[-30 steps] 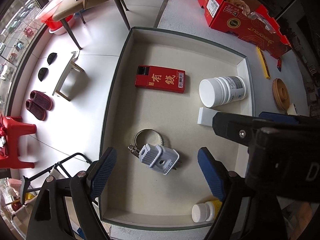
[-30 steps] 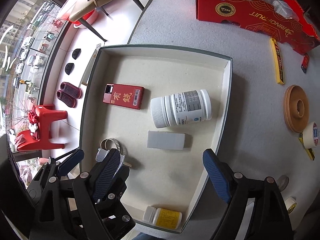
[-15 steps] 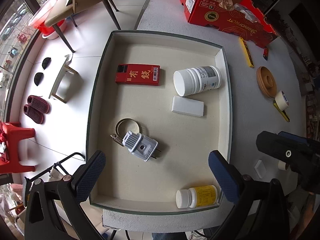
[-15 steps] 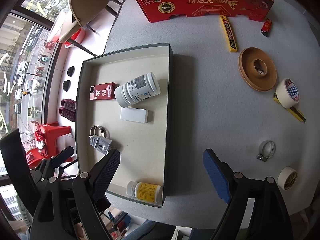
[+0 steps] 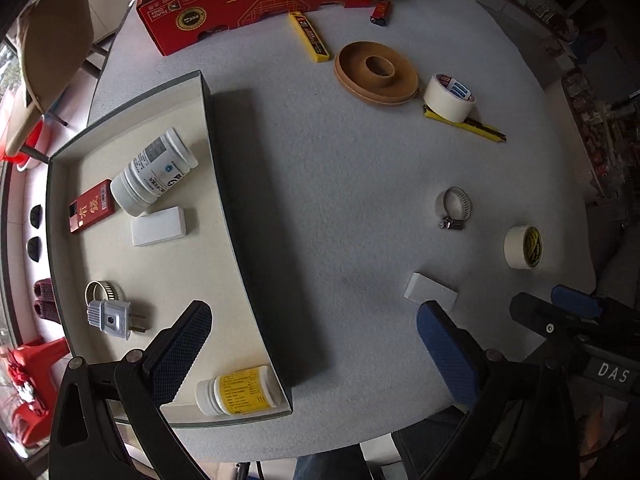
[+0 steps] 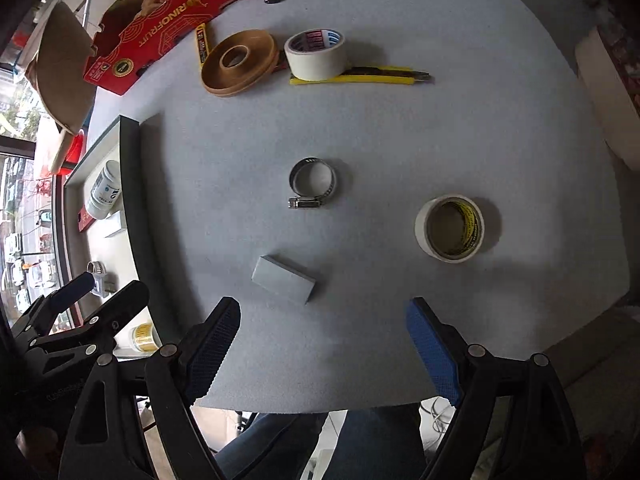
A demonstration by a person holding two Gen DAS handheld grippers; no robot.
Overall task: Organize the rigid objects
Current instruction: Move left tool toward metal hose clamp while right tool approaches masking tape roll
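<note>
Two wide, empty claws (image 5: 316, 348) (image 6: 324, 344) above felt-like grey table (image 6: 400, 140), flat white block (image 6: 285, 279), steel hose clamp (image 6: 312, 184).

Black claws (image 6: 320, 344), blue textured pads (image 6: 430, 350)

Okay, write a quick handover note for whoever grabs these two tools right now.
Left tool: open, empty, over the tray's right wall.
Right tool: open, empty, just short of the white block.
Done: two bottles, a red box, a plug, a clamp and a white block lie in the tray.
Left on the table: white block, hose clamp, tape rolls, both cutters.
</note>
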